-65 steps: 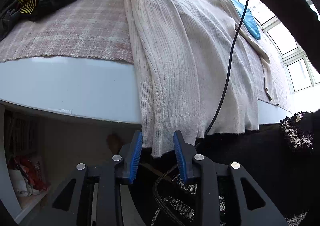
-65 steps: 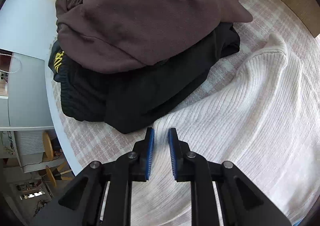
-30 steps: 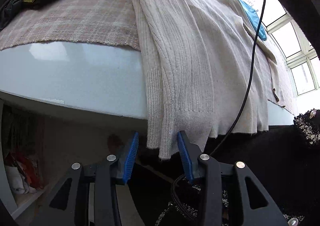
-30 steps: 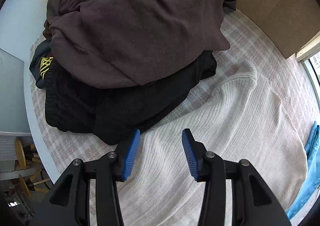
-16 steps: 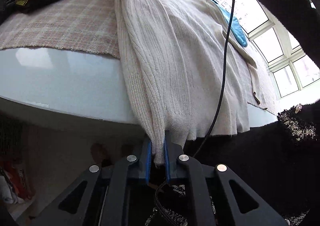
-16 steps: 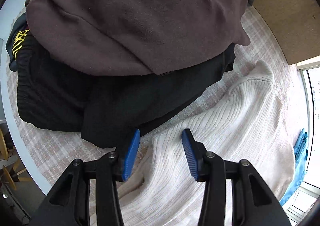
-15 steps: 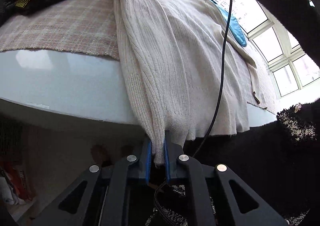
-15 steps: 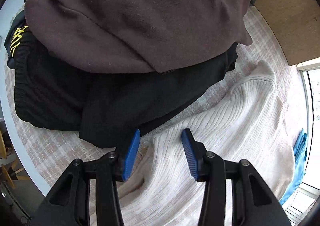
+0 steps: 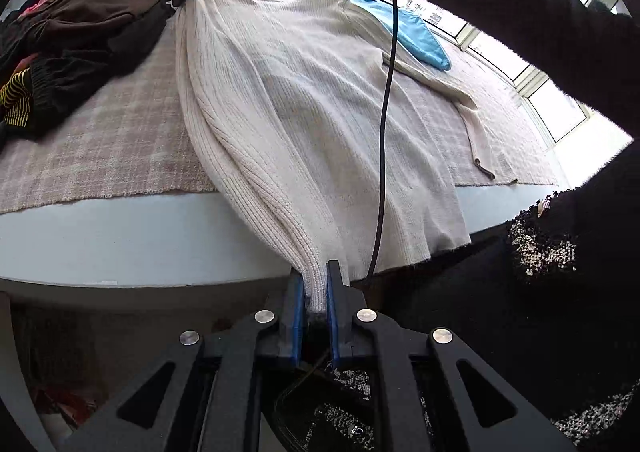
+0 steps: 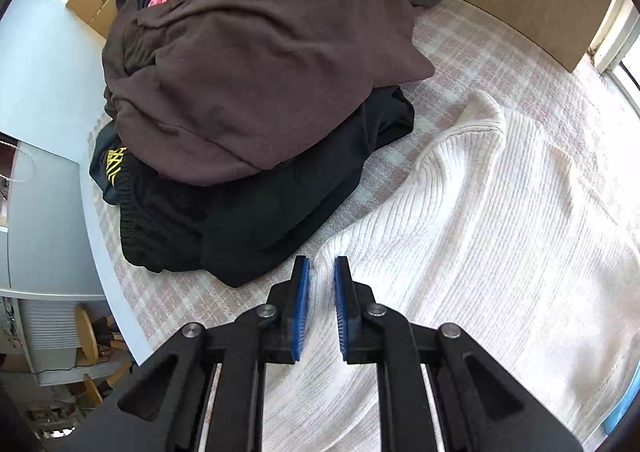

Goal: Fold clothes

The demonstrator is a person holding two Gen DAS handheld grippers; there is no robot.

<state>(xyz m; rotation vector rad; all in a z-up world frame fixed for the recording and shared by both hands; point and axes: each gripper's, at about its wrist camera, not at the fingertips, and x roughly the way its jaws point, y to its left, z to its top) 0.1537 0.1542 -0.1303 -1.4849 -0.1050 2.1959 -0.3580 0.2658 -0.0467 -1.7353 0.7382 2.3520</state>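
- The left gripper [image 9: 313,288] is now clamped on the hem corner of the cream ribbed sweater [image 9: 304,99], where it hangs over the front edge of the desk [image 9: 120,236]; a second ago its blue fingers [image 9: 296,304] stood wide apart on either side of that hem.
- The right gripper [image 10: 322,292] has narrowed too: its fingers, spread wide half a second ago, now pinch a raised fold of the sweater [image 10: 480,236] at its left edge, just beside the black garment [image 10: 280,219].
- In the left wrist view, the sweater's left edge runs as a taut, gathered ridge from the hem up to the far gripper, while the rest lies spread on the checked cloth [image 9: 100,139] with one sleeve [image 9: 460,103] trailing right.
- With both ends of one side held, I judge the side is ready to be lifted and carried across the body for a lengthwise fold.
- The dark clothes pile [image 10: 260,63] sits close by; the swinging edge could snag it.
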